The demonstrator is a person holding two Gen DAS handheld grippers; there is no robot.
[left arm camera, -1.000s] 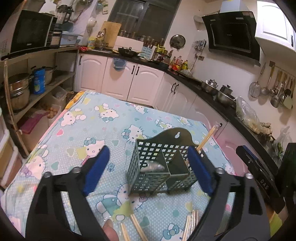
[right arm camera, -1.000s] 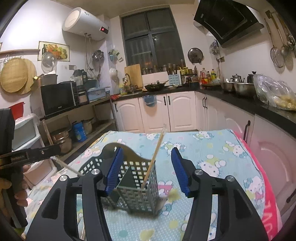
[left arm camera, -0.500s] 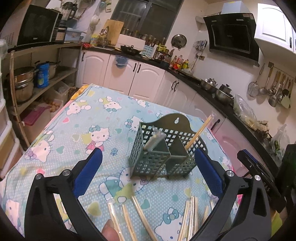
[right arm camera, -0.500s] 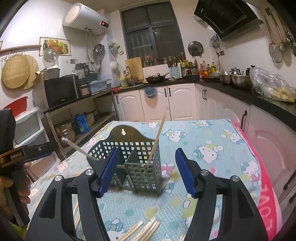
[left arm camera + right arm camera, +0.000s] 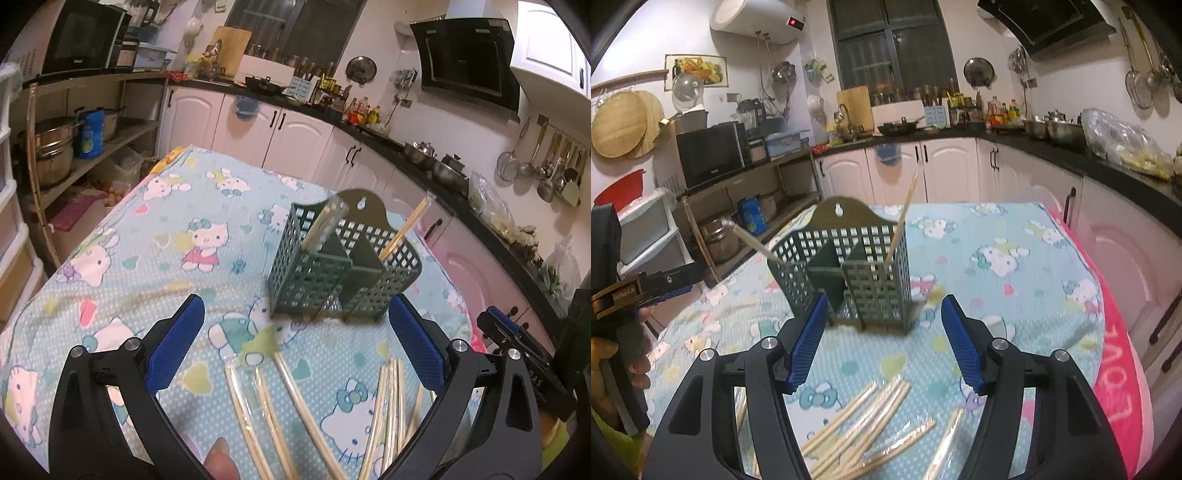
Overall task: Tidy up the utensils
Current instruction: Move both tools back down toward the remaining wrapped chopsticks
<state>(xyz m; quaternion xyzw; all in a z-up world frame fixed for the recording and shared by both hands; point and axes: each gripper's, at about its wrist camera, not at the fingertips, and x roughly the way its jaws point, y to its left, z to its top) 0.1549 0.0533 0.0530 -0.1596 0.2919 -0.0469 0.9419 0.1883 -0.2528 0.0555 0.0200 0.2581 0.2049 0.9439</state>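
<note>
Both the left gripper (image 5: 295, 338) and right gripper (image 5: 881, 339) have jaws apart, empty. The green utensil basket (image 5: 341, 264) stands beyond them on the table (image 5: 155, 258); wrapped chopsticks (image 5: 864, 421), seemingly loose, lie below.

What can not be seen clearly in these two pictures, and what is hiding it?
- Left wrist view: the near ends of the wrapped chopsticks on the tablecloth are cut off by the bottom edge and the left gripper.
- Right wrist view: the chopstick pile is partly behind the right gripper.
- Both views: the lower ends of the chopsticks inside the green caddy are hidden by its walls; one stick is motion-blurred.
</note>
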